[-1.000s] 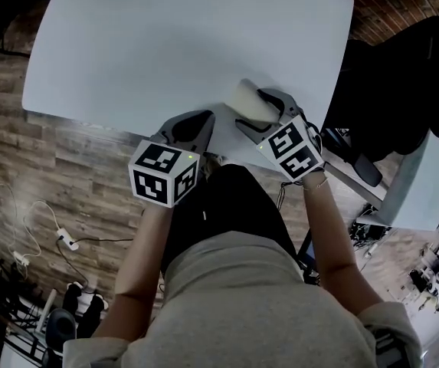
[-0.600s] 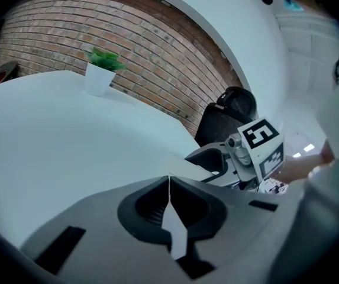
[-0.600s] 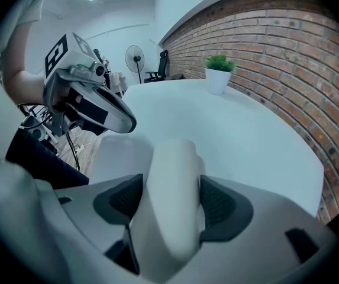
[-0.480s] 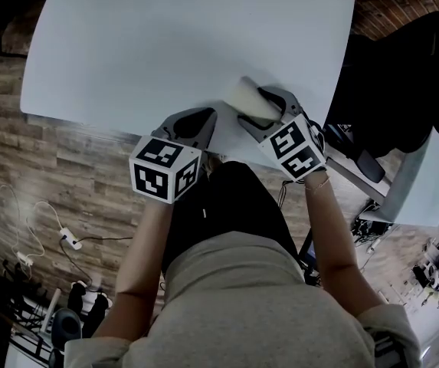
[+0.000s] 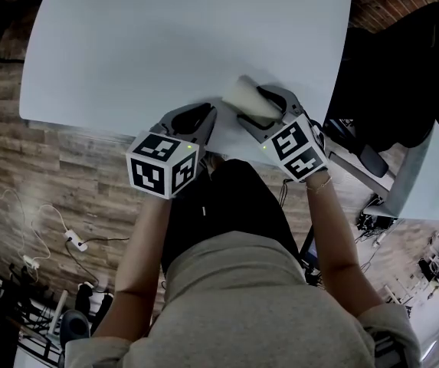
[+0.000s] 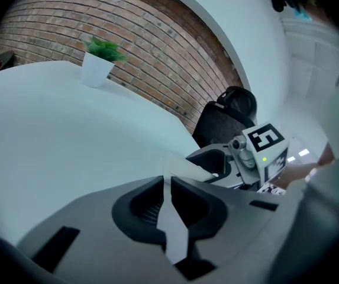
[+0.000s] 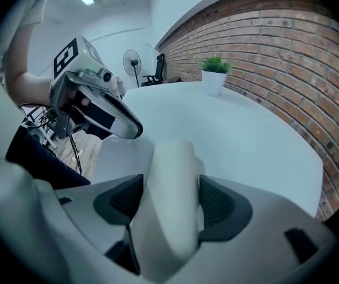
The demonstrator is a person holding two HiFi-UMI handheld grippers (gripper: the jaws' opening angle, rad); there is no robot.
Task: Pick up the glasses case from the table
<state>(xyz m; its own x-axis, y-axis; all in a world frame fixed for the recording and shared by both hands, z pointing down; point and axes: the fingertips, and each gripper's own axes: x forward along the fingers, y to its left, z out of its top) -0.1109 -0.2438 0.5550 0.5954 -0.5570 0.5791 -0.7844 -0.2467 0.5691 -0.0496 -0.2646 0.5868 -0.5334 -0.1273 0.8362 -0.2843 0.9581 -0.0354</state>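
The pale cream glasses case (image 5: 244,98) lies near the front right edge of the white table (image 5: 165,44). My right gripper (image 5: 253,107) points steeply down over it. In the right gripper view the case (image 7: 169,182) fills the gap, and both dark pads (image 7: 219,203) press on its sides. I cannot tell whether the case has left the table. My left gripper (image 5: 206,113) hovers at the table's front edge, just left of the case, shut with nothing in it. In the left gripper view its jaws (image 6: 164,185) meet, and the right gripper (image 6: 216,161) shows beyond them.
A small potted plant (image 6: 100,61) stands at the table's far side, by the brick wall. A black office chair (image 5: 403,75) is to the right of the table. Cables and a power strip (image 5: 70,240) lie on the wooden floor at left. A floor fan (image 7: 132,61) stands far off.
Both grippers and the case stay where they were. Only the head view has shifted slightly.
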